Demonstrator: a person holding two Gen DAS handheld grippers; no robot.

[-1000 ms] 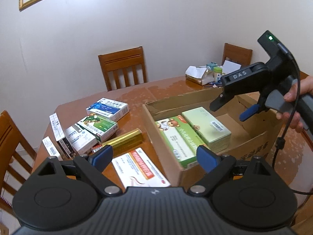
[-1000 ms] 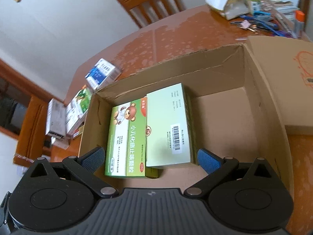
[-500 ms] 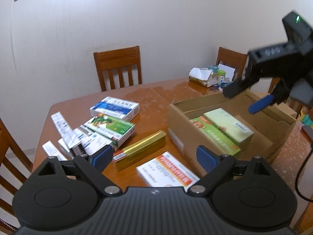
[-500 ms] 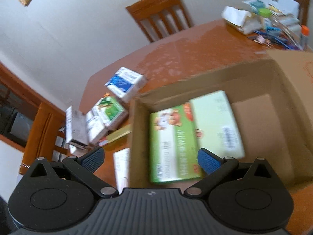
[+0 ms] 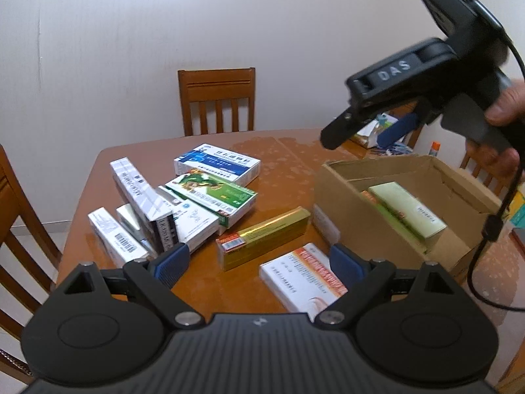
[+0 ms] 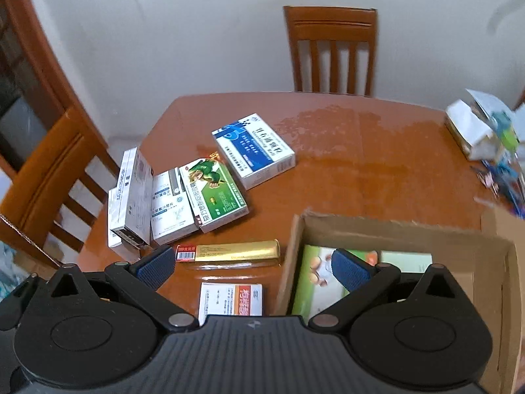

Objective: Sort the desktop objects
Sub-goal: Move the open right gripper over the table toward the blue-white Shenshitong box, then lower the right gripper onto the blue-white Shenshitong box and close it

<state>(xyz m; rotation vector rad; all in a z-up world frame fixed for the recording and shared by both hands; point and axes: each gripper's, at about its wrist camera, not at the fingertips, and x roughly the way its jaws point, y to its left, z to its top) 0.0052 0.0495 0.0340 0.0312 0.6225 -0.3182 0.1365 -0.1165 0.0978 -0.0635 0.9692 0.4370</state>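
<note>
Left gripper (image 5: 259,261) — held above the near edge of the worktop (image 5: 288,161); fingers (image 5: 172,262) spread wide, nothing between them. An orange-and-white box (image 5: 302,279) is seen flat just ahead of the right finger, partly hidden behind it. A gold box (image 5: 262,234) is laid slantwise ahead of the gap between the fingers.

Right gripper (image 6: 254,269) — fingers (image 6: 154,267) likewise spread wide and empty, held in a hand (image 5: 502,128) raised above the cardboard box (image 5: 387,174). In its own view the right finger is placed over the box's left inner corner, the left finger over bare worktop beside the gold box (image 6: 229,251).

Cardboard box (image 6: 410,229) — open-topped, at the right of both views. Two cartons are contained: a green bear-print box (image 6: 315,279) against the left wall and a pale green box (image 5: 407,208) beside it; whether they overlap cannot be told.

Unsorted items, ahead and left of the left finger:
- blue-and-white box (image 6: 254,149), farthest, flat
- green-and-white box (image 6: 213,193), resting partly on a white box (image 6: 170,210)
- tilted white-and-grey box (image 5: 142,202), leaned on the pile
- barcoded white box (image 5: 115,236), nearest the worktop's left edge

Background — wooden chair (image 5: 216,98) at the far side; small clutter (image 6: 485,134) at the far right.
</note>
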